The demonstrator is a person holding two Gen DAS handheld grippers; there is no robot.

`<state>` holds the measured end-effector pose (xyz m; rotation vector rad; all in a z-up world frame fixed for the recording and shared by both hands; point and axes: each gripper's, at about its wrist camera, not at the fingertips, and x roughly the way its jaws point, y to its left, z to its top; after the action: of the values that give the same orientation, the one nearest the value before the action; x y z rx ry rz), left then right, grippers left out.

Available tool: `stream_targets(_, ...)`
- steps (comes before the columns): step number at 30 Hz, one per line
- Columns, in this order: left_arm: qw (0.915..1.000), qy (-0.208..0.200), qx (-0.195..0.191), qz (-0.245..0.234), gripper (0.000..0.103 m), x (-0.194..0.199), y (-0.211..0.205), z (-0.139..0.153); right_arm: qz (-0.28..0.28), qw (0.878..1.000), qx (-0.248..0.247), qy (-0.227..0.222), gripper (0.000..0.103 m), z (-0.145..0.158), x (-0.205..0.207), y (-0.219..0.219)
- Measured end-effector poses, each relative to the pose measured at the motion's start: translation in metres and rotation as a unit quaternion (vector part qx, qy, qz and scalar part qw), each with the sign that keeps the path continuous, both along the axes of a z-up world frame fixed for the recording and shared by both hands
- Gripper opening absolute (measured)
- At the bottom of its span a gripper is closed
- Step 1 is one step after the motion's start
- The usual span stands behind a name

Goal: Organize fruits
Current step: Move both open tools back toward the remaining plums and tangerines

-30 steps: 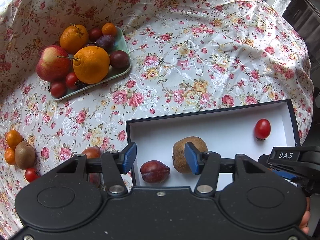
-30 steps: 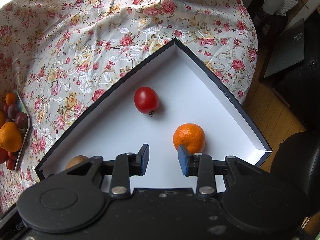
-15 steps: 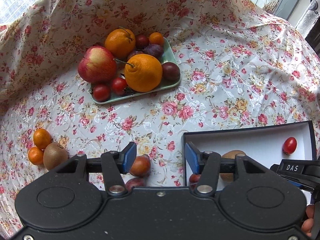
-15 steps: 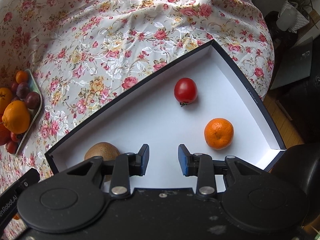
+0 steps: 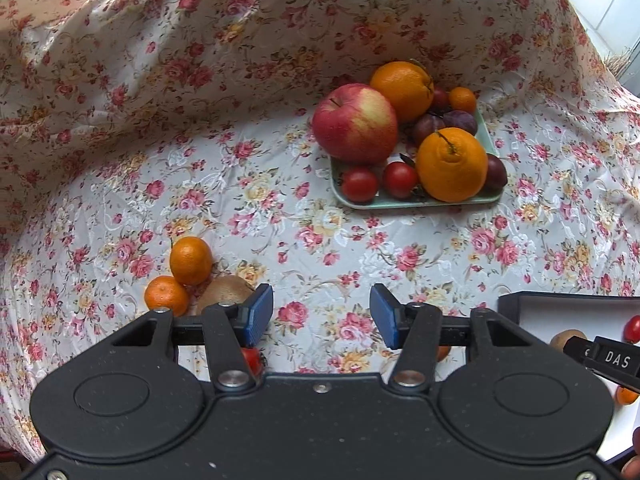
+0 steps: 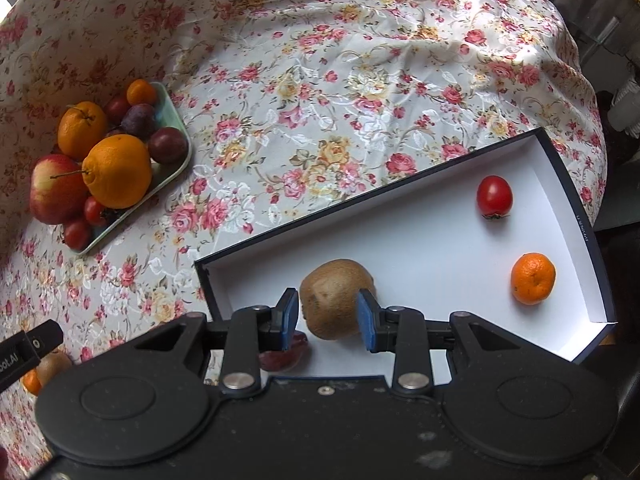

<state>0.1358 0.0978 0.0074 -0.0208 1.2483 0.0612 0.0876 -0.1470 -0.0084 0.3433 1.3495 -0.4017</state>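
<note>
My left gripper (image 5: pixel 321 317) is open and empty above the flowered cloth. Two mandarins (image 5: pixel 190 260) and a kiwi (image 5: pixel 224 294) lie just left of its left finger; a small tomato (image 5: pixel 251 360) shows under that finger. My right gripper (image 6: pixel 327 317) is open over the white box (image 6: pixel 576 216), its blue pads either side of a kiwi (image 6: pixel 334 296) that lies in the box; contact is not clear. A plum (image 6: pixel 286 354), a tomato (image 6: pixel 494 197) and a mandarin (image 6: pixel 533 278) also lie in the box.
A green tray (image 5: pixel 416 202) holds an apple (image 5: pixel 354 122), two oranges, plums and small tomatoes; it also shows in the right wrist view (image 6: pixel 168 160). The box corner (image 5: pixel 520 304) is at the left view's right edge. The table edge drops off at right.
My left gripper has swung left, away from the box, toward the loose mandarins and kiwi. My right gripper has moved left over the box, so the kiwi now sits between its pads.
</note>
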Motion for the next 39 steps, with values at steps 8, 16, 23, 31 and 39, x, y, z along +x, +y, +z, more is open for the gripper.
stream_targets(8, 0.9985, 0.006, -0.004, 0.054, 0.059, 0.003, 0.062, -0.002, 0.052, 0.998, 0.037, -0.012, 0.035, 0.000, 0.013, 0.057)
stream_targets(16, 0.9955, 0.011, -0.017, 0.093, 0.059, 0.002, 0.110, -0.006, 0.069, 0.994, 0.080, -0.001, 0.035, -0.012, 0.019, 0.096)
stream_targets(23, 0.9937, 0.021, -0.022, 0.108, 0.059, 0.002, 0.132, -0.014, 0.054, 0.996, 0.066, -0.002, 0.035, -0.024, 0.025, 0.110)
stream_targets(31, 0.9927, 0.028, -0.036, 0.111, 0.059, 0.003, 0.148, -0.023, 0.047, 0.996, 0.062, 0.046, 0.035, -0.051, 0.031, 0.124)
stream_targets(39, 0.9918, 0.044, -0.047, 0.110, 0.060, 0.008, 0.155, -0.041, 0.030, 0.996, 0.053, 0.071, 0.035, -0.071, 0.032, 0.132)
